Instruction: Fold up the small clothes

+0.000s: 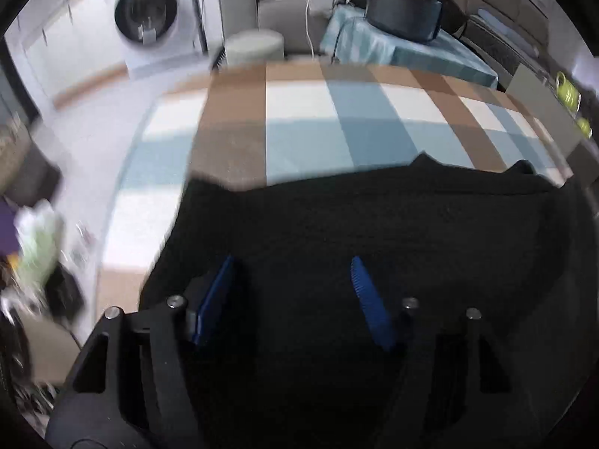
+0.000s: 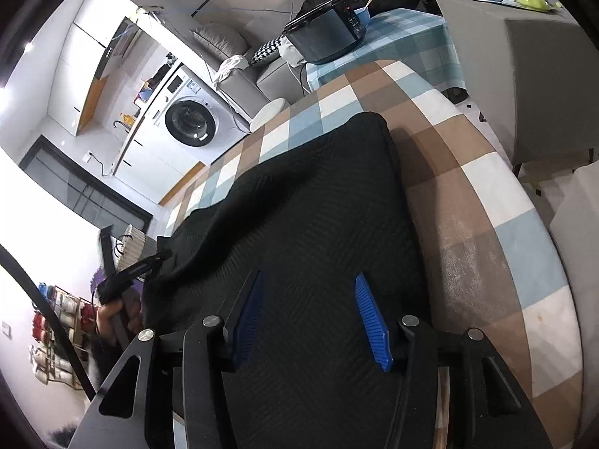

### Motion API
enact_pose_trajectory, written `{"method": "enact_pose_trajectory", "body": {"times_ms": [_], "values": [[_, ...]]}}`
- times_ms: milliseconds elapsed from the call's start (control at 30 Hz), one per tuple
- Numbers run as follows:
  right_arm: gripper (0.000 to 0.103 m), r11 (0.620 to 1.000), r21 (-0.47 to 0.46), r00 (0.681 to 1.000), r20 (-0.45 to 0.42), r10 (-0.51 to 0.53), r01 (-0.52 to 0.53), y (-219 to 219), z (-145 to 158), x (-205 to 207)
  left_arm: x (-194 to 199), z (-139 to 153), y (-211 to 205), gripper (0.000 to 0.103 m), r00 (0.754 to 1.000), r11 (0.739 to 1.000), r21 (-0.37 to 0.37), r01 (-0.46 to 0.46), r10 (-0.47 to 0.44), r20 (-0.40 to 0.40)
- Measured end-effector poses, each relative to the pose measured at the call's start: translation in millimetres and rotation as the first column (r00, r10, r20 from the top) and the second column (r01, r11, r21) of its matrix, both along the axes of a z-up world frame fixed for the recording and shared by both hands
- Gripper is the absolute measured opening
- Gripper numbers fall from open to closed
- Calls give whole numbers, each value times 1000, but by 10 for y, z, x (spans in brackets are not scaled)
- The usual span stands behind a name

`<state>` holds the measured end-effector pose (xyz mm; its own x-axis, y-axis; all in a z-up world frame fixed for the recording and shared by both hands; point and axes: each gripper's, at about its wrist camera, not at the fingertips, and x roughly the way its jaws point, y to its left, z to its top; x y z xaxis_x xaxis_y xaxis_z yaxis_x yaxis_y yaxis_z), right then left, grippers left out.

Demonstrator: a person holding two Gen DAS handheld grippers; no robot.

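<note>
Open passage: bare checkered worktop [image 1: 299,112] far of and to the right of the black garment [image 2: 318,205]. Obstacles: grey cabinet [image 2: 543,86] beyond the right edge; black appliance [image 2: 325,33] on the far side table.

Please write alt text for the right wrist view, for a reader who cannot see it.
A black garment lies spread on a checked tablecloth, with the open right gripper above its near part. At the left edge, the left gripper touches the garment's corner. A washing machine stands behind.
</note>
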<state>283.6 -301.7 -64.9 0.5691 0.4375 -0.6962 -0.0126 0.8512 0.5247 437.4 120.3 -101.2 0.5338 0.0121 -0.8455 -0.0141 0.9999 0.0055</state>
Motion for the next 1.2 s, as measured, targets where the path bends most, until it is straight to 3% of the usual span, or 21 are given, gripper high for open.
{"method": "enact_pose_trajectory", "body": {"times_ms": [67, 100, 333, 500, 600, 667, 767, 833, 933, 1200], "values": [[52, 1000, -1, 1000, 3, -3, 3, -6, 10, -7, -15, 11, -29, 25, 1000, 1000, -11, 24, -24, 20], [52, 1000, 1, 1000, 4, -3, 3, -8, 17, -4, -27, 20, -32, 0, 1000, 1000, 1, 18, -18, 24], [52, 1000, 19, 1000, 9, 4, -4, -6, 16, 6, -218, 289, 139, 0, 990, 998, -60, -34, 42, 138], [52, 1000, 22, 1000, 7, -6, 5, -26, 9, 2, -272, 557, 325, 0, 963, 991, -86, -104, 122, 242], [52, 1000, 21, 1000, 0, -13, 13, -43, -13, 8, -178, 518, 500, 0, 957, 976, -141, -165, 193, 215], [52, 1000, 15, 1000, -7, -19, 19, -49, -23, 7, -111, 401, 589, 0, 965, 963, -179, -203, 227, 130], [52, 1000, 11, 1000, -16, -22, 22, -61, -34, -19, -162, 315, 674, 8, 972, 951, -231, -204, 225, 71], [52, 1000, 17, 1000, -18, -16, 17, -70, -35, -70, -304, 353, 680, 33, 976, 956, -234, -177, 201, 81], [52, 1000, 14, 999, -29, -13, 13, -100, -58, -198, -624, 455, 710, 58, 977, 962, -226, -155, 184, 111], [53, 1000, 25, 998, -64, -13, 15, -216, -197, -674, -1867, 443, 774, 63, 981, 966, -198, -168, 184, 66]]}}
